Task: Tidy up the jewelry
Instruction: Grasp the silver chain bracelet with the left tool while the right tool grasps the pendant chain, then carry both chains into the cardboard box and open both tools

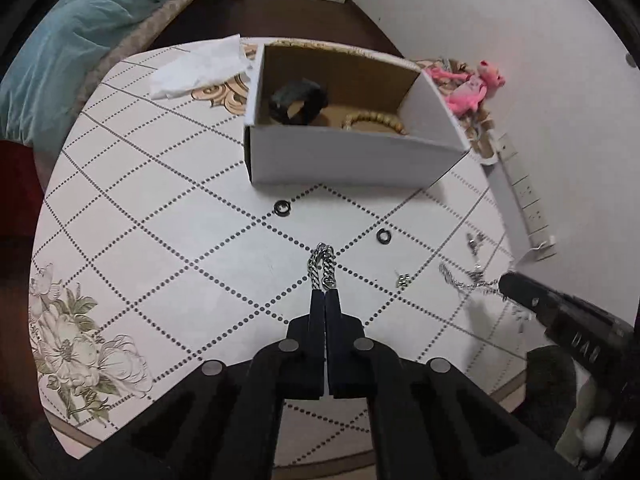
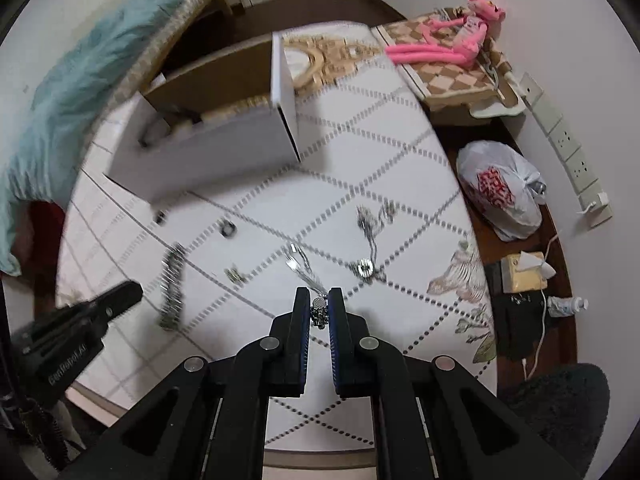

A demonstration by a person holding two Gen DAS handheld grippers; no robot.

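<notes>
Steel chain pinched doubled in the left hand-held gripper, jaws tight, loop hanging clear of the table, likely bound for the box. Right hand-held gripper, jaws narrow, grips a pendant of a thin necklace. Beyond, two rings lie loose. Box already holds a black band and bead bracelet.

One box, two black rings, two chains, one pink toy, one tissue.
</notes>
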